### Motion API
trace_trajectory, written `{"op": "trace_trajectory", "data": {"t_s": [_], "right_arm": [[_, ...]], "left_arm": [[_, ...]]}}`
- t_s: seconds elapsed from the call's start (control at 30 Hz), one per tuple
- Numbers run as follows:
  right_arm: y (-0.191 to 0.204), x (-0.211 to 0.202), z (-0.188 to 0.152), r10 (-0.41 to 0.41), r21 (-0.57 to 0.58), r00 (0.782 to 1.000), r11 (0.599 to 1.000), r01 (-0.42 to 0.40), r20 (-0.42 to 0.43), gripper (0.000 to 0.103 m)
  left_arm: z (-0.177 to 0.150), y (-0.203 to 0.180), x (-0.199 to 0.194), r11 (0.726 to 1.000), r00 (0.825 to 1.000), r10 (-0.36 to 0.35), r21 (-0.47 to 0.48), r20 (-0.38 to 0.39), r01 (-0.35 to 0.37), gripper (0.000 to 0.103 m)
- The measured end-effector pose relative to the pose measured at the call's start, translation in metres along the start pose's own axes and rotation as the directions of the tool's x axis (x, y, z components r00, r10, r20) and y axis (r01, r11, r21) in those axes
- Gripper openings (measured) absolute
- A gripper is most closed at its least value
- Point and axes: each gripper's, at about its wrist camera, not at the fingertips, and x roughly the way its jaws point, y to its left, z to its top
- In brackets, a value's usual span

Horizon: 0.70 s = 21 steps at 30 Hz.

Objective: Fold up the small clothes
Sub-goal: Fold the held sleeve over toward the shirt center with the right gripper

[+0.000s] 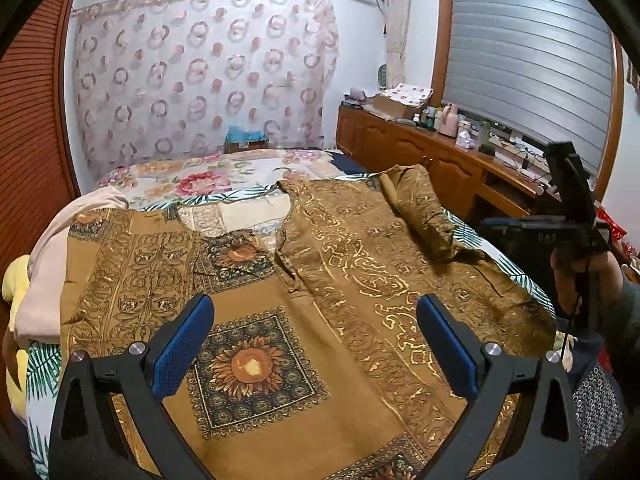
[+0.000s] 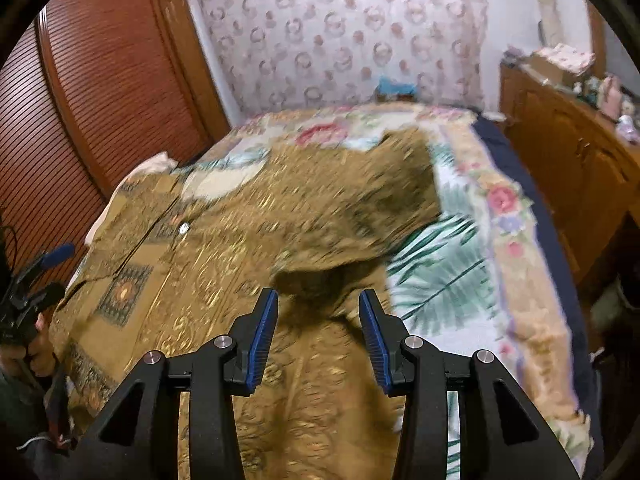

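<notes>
A brown and gold patterned shirt (image 1: 320,272) lies spread face up on the bed, collar toward the far end. Its right sleeve (image 1: 424,216) is folded over onto the body. My left gripper (image 1: 316,332) is wide open and empty above the shirt's lower front. My right gripper (image 2: 318,324) is open and empty, above the shirt's (image 2: 248,240) right side near the folded sleeve (image 2: 384,196). The right wrist view is blurred by motion. The right gripper also shows in the left wrist view (image 1: 568,208) at the bed's right edge, and the left gripper shows in the right wrist view (image 2: 36,280).
The bed has a floral and leaf print cover (image 2: 452,280). A pink cloth (image 1: 52,264) and a yellow item (image 1: 12,284) lie at the bed's left edge. A wooden sideboard (image 1: 440,152) with clutter stands on the right. A louvred wooden wardrobe (image 2: 104,100) stands on the left.
</notes>
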Motion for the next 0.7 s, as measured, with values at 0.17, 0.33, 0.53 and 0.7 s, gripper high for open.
{"op": "trace_trajectory", "data": {"t_s": [0.17, 0.33, 0.53, 0.7], "right_arm": [[-0.018, 0.01, 0.01, -0.056, 0.089, 0.998, 0.995, 0.055, 0.01, 0.044], [-0.028, 0.057, 0.025, -0.058, 0.157, 0.997, 0.985, 0.066, -0.057, 0.044], [-0.024, 0.098, 0.042, -0.055, 0.201, 0.991, 0.976, 0.079, -0.124, 0.044], [-0.015, 0.106, 0.05, -0.088, 0.123, 0.988, 0.987, 0.104, -0.126, 0.044]], "left_arm": [[-0.001, -0.002, 0.002, 1.0, 1.0, -0.012, 0.005, -0.005, 0.012, 0.102], [-0.005, -0.002, 0.005, 1.0, 1.0, -0.014, 0.001, -0.026, 0.014, 0.102], [-0.009, -0.002, 0.003, 1.0, 1.0, -0.014, -0.002, -0.027, 0.014, 0.102], [-0.014, 0.002, 0.004, 1.0, 1.0, -0.011, -0.013, -0.029, 0.011, 0.102]]}}
